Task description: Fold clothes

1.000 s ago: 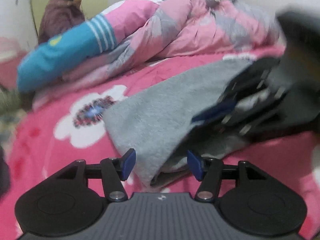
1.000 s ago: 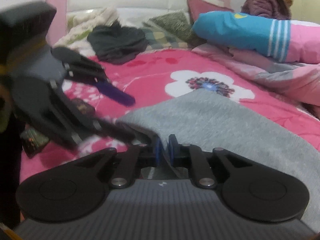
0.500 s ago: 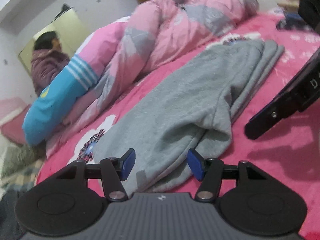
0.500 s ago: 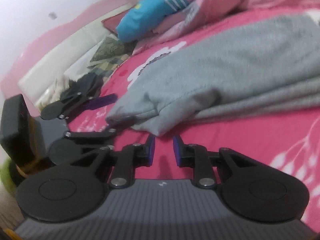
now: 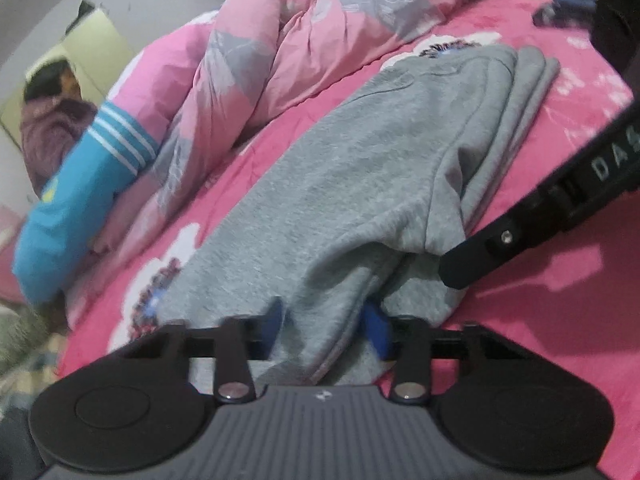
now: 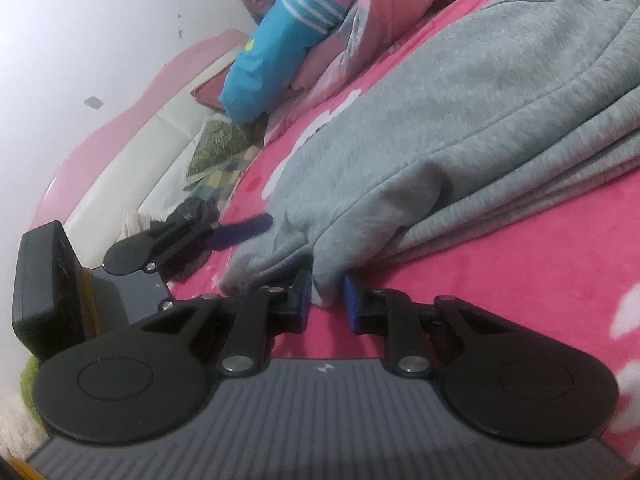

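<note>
While the grey garment lies lengthwise on the pink bed beside the quilt, its near hem is being closed on by the left tongs and right tongs; soft, limp fleece is best gripped at both corners.

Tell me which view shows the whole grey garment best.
The left wrist view: the grey garment runs nearly end to end across the pink bedspread. The right wrist view shows only its near edge and folded layers, close up.
</note>
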Motion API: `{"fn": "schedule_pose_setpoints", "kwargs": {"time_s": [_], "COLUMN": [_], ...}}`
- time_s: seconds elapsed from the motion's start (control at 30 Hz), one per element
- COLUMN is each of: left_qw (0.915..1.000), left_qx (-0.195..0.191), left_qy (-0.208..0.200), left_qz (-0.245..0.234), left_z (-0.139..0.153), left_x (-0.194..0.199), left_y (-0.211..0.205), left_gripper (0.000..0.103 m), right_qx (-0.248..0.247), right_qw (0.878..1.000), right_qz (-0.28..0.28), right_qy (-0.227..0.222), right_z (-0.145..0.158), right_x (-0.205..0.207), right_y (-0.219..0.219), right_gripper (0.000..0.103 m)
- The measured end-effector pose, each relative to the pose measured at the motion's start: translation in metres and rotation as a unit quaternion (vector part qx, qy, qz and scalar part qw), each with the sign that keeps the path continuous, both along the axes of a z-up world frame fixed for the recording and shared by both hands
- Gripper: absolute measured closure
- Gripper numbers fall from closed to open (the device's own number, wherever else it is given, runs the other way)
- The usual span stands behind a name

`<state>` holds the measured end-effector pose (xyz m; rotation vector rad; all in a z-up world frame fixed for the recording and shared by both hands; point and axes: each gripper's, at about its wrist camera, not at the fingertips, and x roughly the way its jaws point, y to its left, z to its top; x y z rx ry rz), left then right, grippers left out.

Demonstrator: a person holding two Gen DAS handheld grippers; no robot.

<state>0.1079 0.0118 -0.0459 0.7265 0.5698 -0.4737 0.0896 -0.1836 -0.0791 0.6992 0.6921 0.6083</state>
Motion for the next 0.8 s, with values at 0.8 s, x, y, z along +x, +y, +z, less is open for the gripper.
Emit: {"fn": "schedule_pose_setpoints", "kwargs": {"time_s": [0.8], "left_qw": [0.9874], "left_qx": [-0.155], "left_qy": [-0.028], "left_qz": [0.014], "left_z": [0.032], "left_x": [0.008], "left_y": [0.027], "left_gripper": [0.094], "right_qx": [0.039], "right_qw": [0.993], "right_qz": [0.001], "right_qy": [-0.110], "right_z": [0.022], "right_x": [-0.016], "right_y": [-0.001], "right_gripper": [0.070]}}
